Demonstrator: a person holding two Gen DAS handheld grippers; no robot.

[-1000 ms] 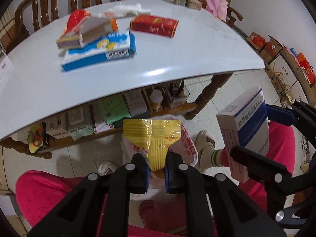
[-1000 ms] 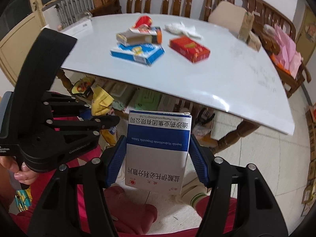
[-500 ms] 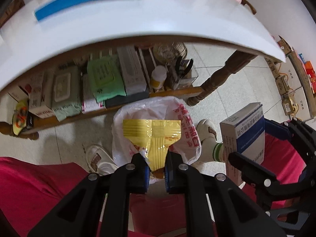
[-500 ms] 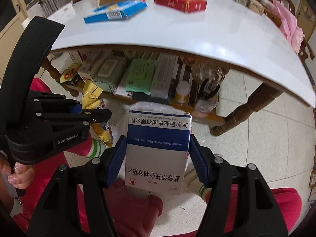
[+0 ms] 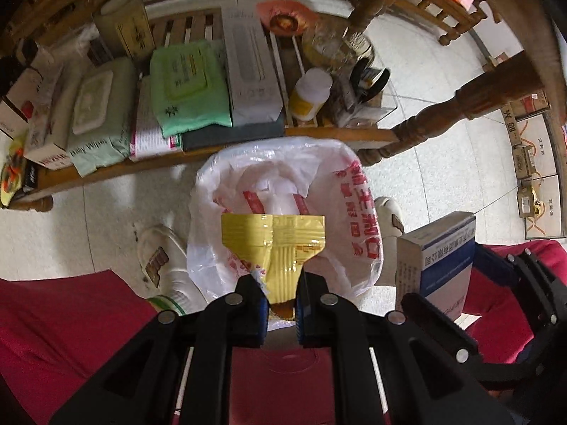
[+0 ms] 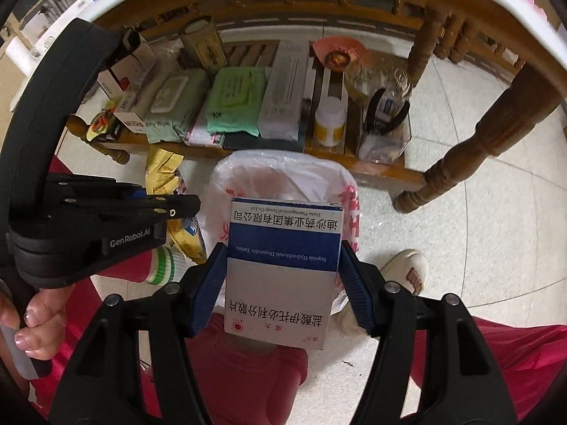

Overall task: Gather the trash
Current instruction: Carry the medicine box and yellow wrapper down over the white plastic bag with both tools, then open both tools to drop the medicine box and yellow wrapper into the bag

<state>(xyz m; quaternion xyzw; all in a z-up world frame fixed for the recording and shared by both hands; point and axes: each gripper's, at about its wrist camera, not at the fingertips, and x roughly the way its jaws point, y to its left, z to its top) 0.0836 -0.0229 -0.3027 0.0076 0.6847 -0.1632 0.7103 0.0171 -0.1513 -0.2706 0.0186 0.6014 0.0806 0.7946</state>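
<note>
Left hand-held gripper (image 5: 280, 295) clamped on yellow wrapper (image 5: 274, 244), over bag (image 5: 354, 219) mouth. Right hand-held gripper (image 6: 283, 276) clamped on pill box (image 6: 283, 272), above bag's edge. Risk: box released off-centre likely hit rim, fell to floor; limp liner could fold shut. Nearby: shelf (image 5: 319, 134) crowded with wipes (image 5: 187, 92), bottle (image 5: 312, 94); slippers (image 5: 163, 258), table leg (image 5: 443, 113) close beside bag.

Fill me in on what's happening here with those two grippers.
A seated person in red trousers is clearing trash with a gripper in each hand. The left gripper is shut on a yellow wrapper, and the right gripper clamps a blue and white medicine box. Both hang over a white plastic bag that stands open on the floor in front of a low wooden shelf. Nothing has been let go yet.
</note>
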